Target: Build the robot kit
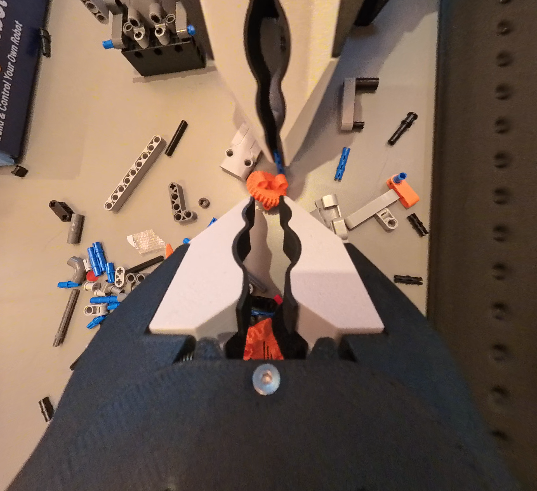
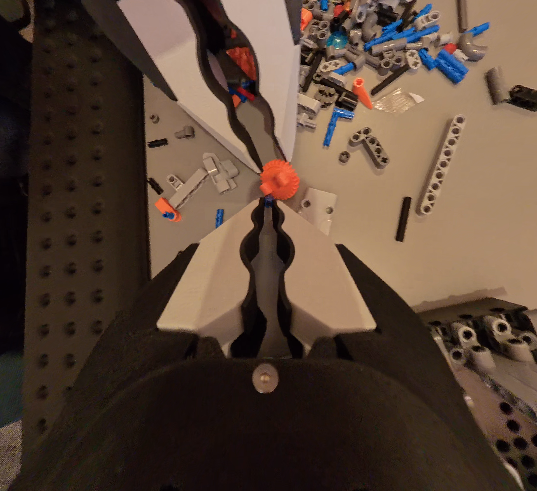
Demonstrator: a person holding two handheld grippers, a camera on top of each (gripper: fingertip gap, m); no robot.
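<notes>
Two claws [image 1: 267, 201] [image 2: 268, 204] on one toothed orange gear [image 1: 266, 186] and blue pin [image 2: 268, 202]

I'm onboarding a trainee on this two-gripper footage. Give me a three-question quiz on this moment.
1. True or false: the left gripper is shut on the orange gear.
2. What does the right gripper pinch? A) grey beam B) blue pin C) black axle
3. Fill in: the long grey beam lies on the ___, apart from both grippers.

Key: 1 true; 2 B; 3 table.
</notes>
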